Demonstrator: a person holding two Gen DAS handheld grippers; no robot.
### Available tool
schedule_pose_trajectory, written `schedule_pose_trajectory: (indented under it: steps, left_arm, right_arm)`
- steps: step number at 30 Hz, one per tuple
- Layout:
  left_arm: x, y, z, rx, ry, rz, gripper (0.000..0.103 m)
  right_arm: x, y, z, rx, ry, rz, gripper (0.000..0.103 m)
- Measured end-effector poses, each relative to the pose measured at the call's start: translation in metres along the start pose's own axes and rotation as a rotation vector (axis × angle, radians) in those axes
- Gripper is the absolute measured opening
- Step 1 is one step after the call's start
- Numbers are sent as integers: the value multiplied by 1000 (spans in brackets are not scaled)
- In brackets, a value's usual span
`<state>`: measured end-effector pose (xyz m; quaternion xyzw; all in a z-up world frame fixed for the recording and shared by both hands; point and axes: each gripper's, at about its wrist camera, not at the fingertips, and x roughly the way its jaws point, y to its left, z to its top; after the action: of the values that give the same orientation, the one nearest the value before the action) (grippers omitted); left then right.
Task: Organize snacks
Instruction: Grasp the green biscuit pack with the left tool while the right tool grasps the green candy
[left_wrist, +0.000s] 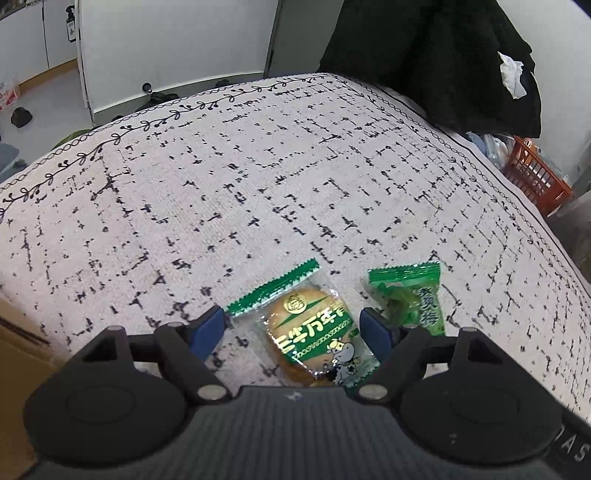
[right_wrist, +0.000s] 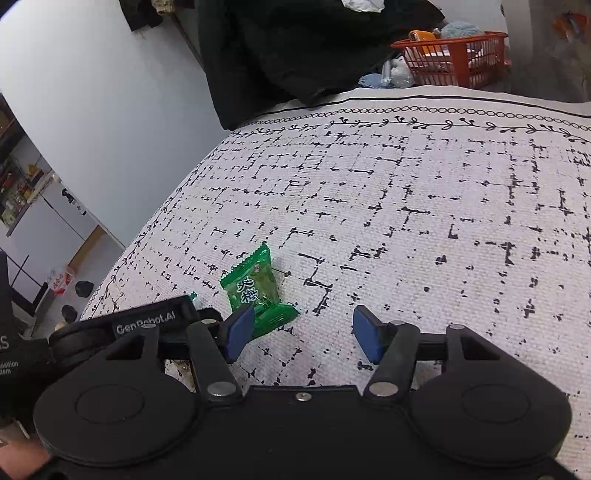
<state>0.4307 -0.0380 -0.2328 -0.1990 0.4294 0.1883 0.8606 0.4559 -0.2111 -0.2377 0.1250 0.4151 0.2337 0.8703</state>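
A biscuit packet (left_wrist: 314, 325) with green ends and a cartoon cow lies on the patterned cloth (left_wrist: 258, 184). My left gripper (left_wrist: 293, 332) is open, its blue pads on either side of the packet, not closed on it. A small green candy packet (left_wrist: 413, 299) lies just right of it, beyond the right pad. In the right wrist view the same candy packet (right_wrist: 256, 291) lies by the left pad of my right gripper (right_wrist: 303, 334), which is open and empty over the cloth (right_wrist: 406, 221). The left gripper's body (right_wrist: 147, 325) shows at the left.
An orange basket (right_wrist: 454, 55) holding items stands beyond the table's far edge; it also shows in the left wrist view (left_wrist: 535, 173). Dark clothing (right_wrist: 295, 48) hangs over the far edge. A cardboard box (left_wrist: 18, 350) sits at the left.
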Motion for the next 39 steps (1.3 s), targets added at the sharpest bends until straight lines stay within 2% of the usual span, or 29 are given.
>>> schedule_pose_trajectory:
  steps: [5,10,18,23,25,26,27,29,30,36,38,39]
  left_arm:
    - [-3,16,0,-7,6,30,80]
    - [-8,25,-3,-19,13,26,80]
    - [-12,32,-8,-8,3,41,79]
    - [-6,28,-7,19,1,55,78]
    - [-6,26,-6,33,-3,49,69]
    - [-6,25,-5,39,-3,45,59]
    - [-7,24,-4,40,-2,42,54]
    - [-8,25,-3,34,2,32,50]
    - [-9,26,-2,29,3,23,49]
    - [-20,29,-3,29,-5,-2,47]
    - [-24,31,-4,25,-6,-9,47]
    - [-27,32,-4,21,-5,-13,47]
  right_arm:
    - [3,9,1,-36,-4,1,59]
    - [9,19,2,-81,-12,-7,59]
    - [16,34,6,-138,-28,1,59]
    - [27,38,6,-161,-12,-27,59]
    - [31,37,4,-169,0,-33,58]
    - [31,37,3,-178,0,-36,58]
    - [32,39,2,-192,-1,-43,58]
    - [33,43,0,-220,3,-49,54]
    - [33,44,-1,-229,8,-47,47]
    - [27,48,-4,-270,25,-62,39]
    - [23,47,-5,-266,22,-65,35]
    - [21,46,-5,-266,20,-68,29]
